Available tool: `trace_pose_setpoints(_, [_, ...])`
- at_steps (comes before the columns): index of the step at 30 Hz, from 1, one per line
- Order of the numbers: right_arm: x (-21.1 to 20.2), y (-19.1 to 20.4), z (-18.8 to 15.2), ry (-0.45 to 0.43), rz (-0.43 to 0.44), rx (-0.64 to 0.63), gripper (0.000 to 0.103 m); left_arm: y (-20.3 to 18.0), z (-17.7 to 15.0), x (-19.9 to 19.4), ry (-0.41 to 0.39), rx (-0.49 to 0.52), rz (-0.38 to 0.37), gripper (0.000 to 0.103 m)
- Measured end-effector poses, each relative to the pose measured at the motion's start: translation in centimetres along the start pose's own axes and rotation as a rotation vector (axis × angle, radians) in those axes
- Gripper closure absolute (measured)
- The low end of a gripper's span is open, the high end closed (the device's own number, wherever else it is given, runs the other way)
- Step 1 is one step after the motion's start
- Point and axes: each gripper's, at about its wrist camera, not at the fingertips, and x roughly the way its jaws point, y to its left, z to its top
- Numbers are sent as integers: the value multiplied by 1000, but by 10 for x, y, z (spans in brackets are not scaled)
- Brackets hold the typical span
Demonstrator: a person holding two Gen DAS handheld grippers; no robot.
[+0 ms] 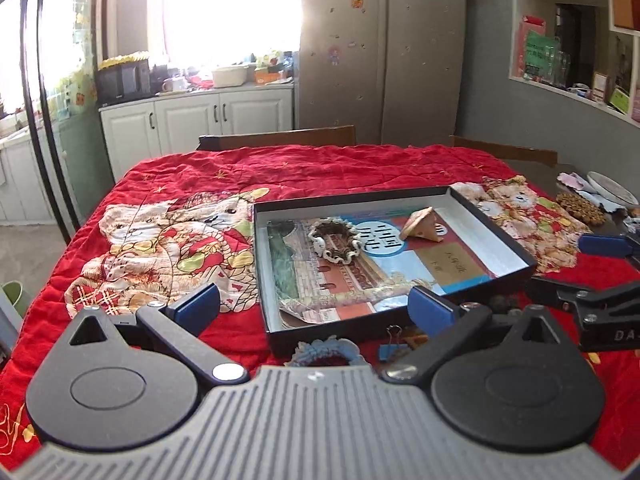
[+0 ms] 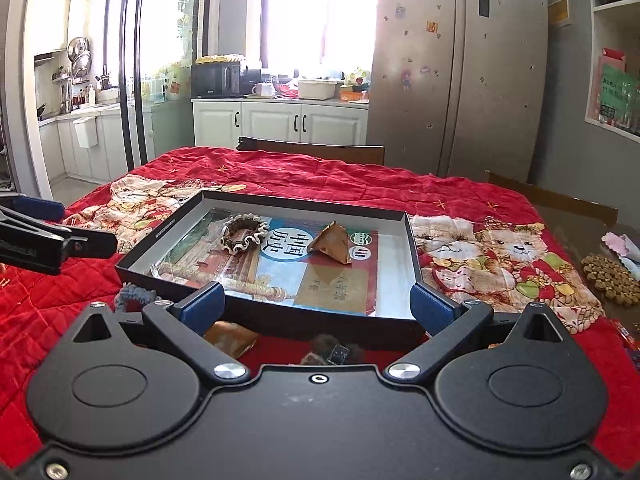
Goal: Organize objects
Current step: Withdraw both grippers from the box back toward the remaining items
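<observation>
Hovering both grippers, left gripper (image 1: 314, 306) and right gripper (image 2: 318, 304), jaws apart, nothing held, at desk's near edge. Black tray (image 2: 160, 232) mid-desk holds scrunchie (image 2: 244, 234) and brown wedge (image 2: 332, 246); blue scrunchie (image 1: 326, 350) just outside tray's near wall.

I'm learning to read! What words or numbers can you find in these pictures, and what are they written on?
"中国历史" in the blue circle on the book in the box.
"八年级" on the book's tan label; the smaller line under it is blurred.
"DA", cut off by the frame edge, on the right tool.
Too small or blurred to read: the white print on the box wall, the book's green logo, the fridge stickers, the green shelf poster.
</observation>
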Motion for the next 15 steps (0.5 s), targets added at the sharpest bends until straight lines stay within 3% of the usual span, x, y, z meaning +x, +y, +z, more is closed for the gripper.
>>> trace_pose_setpoints(15, [-25,8,-22,25,18,-14,8,-8,-21,-23,10,67,-28,0])
